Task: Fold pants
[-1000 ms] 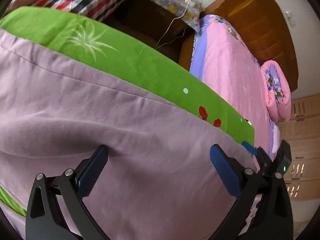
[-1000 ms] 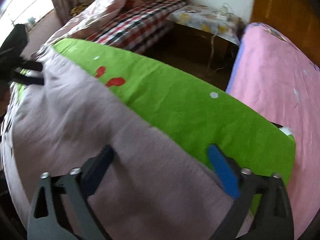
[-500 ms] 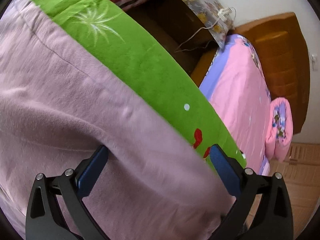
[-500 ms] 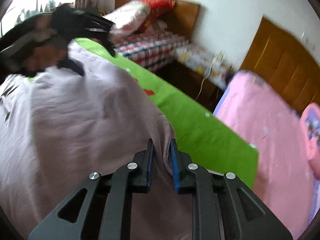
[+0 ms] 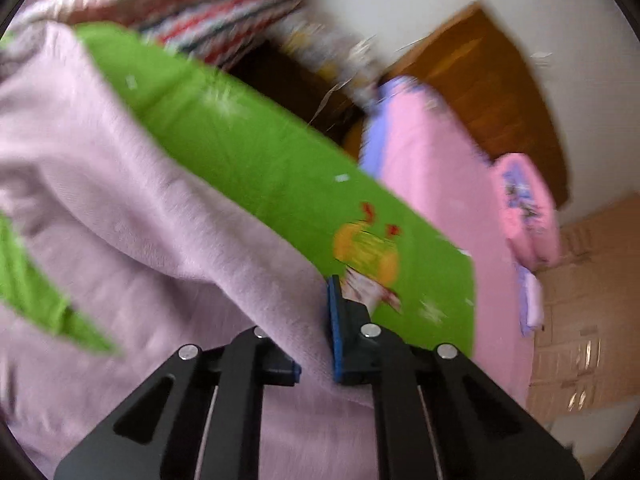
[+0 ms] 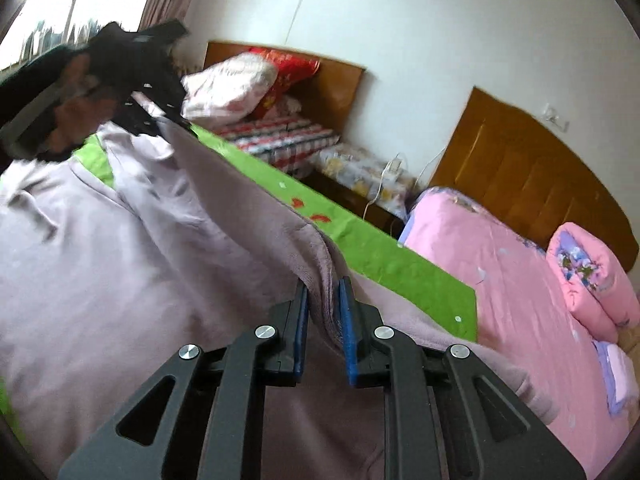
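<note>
Pale lilac pants (image 5: 132, 216) lie over a green printed blanket (image 5: 256, 160). My left gripper (image 5: 316, 320) is shut on a fold of the pants' edge, which drapes over its left finger. In the right wrist view my right gripper (image 6: 324, 304) is shut on a bunched fold of the pants (image 6: 120, 264) and holds it raised. The left gripper (image 6: 152, 120) shows there at the upper left, holding the far end of the same raised edge. The cloth stretches between the two grippers above the green blanket (image 6: 384, 256).
A pink bed (image 6: 512, 280) with a rolled pink quilt (image 6: 592, 272) lies to the right, against a wooden headboard (image 6: 532, 184). A nightstand with cables (image 6: 364, 176) and a second bed with a checked cover (image 6: 280, 140) stand behind.
My left gripper has shut on the pants' edge; it was open half a second ago. My right gripper shut earlier and has lifted its fold. Both hold the edge raised.
</note>
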The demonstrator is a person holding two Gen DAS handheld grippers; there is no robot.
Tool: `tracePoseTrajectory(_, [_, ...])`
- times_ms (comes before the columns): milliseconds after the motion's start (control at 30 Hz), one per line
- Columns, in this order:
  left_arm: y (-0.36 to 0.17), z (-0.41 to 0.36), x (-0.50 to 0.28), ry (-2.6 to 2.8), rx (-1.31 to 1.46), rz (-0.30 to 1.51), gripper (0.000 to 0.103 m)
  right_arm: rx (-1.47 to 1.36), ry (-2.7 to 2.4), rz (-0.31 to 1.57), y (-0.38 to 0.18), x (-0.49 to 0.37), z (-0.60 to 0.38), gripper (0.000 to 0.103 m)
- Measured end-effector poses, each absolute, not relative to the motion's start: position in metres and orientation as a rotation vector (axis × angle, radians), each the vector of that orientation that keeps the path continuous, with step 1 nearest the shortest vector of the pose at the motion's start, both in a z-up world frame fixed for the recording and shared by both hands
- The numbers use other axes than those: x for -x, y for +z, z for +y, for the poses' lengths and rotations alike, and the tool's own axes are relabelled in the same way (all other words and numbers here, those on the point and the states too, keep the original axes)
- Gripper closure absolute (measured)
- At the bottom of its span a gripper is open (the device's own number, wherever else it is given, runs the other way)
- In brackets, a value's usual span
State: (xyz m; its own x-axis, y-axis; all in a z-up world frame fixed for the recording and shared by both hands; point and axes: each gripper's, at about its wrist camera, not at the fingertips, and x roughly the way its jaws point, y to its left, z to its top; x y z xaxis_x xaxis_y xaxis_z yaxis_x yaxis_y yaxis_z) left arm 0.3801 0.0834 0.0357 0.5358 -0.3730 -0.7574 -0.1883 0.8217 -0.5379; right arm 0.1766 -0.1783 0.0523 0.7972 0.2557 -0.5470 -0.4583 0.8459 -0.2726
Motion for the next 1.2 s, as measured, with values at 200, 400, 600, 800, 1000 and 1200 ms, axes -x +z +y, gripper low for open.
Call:
tracePoseTrajectory(200, [0.044, 0.063, -0.217, -0.241, 0.358, 0.761, 0.085, 0.342, 0.379, 0.579, 0.038, -0.094, -0.189, 0.064])
tracePoseTrajectory(400, [-0.052, 0.089, -0.179, -0.264, 0.485, 0.912, 0.046, 0.043, 0.334, 0.737, -0.006, -0.040, -0.225, 0.034])
tracePoseTrajectory(600, [-0.041, 0.126, -0.163, -0.229, 0.575, 0.823, 0.016, -0.465, 0.216, 0.677, -0.010, -0.020, -0.295, 0.034])
tracePoseTrajectory(800, [-0.052, 0.145, -0.152, -0.224, 0.670, 0.831, 0.016, -0.597, 0.046, 0.704, 0.002, -0.072, -0.340, 0.034])
tracePoseTrajectory(1000, [-0.050, 0.151, -0.145, -0.253, 0.667, 0.835, 0.014, -0.808, 0.054, 0.789, -0.024, -0.137, -0.394, 0.034])
tracePoseTrajectory(1200, [-0.045, 0.143, -0.160, -0.281, 0.672, 0.840, 0.013, -0.813, 0.191, 0.842, -0.045, -0.171, -0.401, 0.040])
